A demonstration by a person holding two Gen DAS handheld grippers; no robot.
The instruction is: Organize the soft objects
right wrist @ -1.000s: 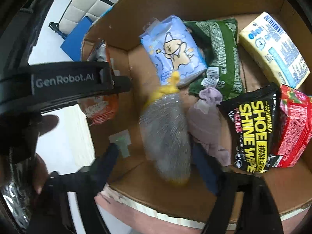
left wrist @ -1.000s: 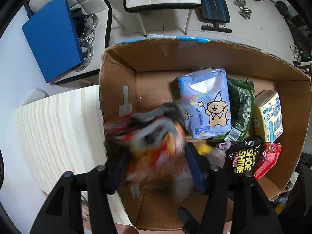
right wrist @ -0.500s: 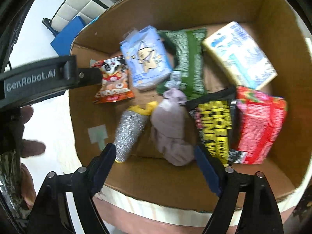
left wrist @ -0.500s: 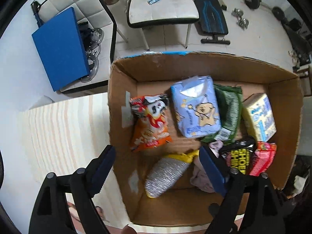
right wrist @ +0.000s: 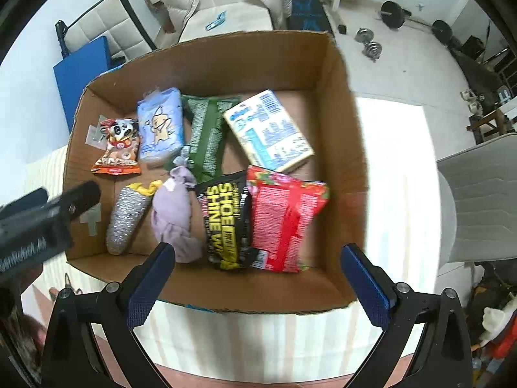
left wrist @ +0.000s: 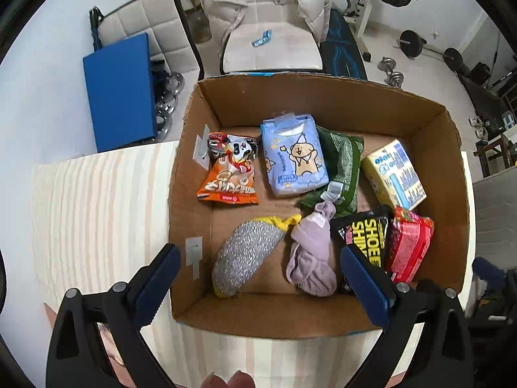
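Observation:
An open cardboard box (left wrist: pixel 190 174) (right wrist: pixel 345 123) stands on a pale wooden table. In it lie an orange snack bag (left wrist: pixel 231 174) (right wrist: pixel 118 148), a blue tissue pack (left wrist: pixel 292 158) (right wrist: pixel 160 124), a green pack (left wrist: pixel 341 165) (right wrist: pixel 206 132), a yellow-blue pack (left wrist: pixel 392 174) (right wrist: pixel 268 131), a black shoe-shine pack (left wrist: pixel 365 236) (right wrist: pixel 226 220), a red pack (left wrist: pixel 408 244) (right wrist: pixel 286 220), a silver scrubber (left wrist: pixel 245 253) (right wrist: pixel 126 216) and a lilac cloth (left wrist: pixel 311 253) (right wrist: pixel 174 216). My left gripper (left wrist: pixel 260 279) and my right gripper (right wrist: pixel 258 278) are open and empty, held above the box's near edge.
The table (left wrist: pixel 97 213) extends left of the box. Behind it are a white chair with a padded jacket (left wrist: pixel 268 26), a blue board (left wrist: pixel 119 93), a bench and dumbbells (left wrist: pixel 392 74) on the floor. The left gripper's body (right wrist: pixel 38 226) shows at the left of the right wrist view.
My left gripper let go of the orange snack bag, which now lies in the box's far left corner. Both grippers have pulled up and back from the box.

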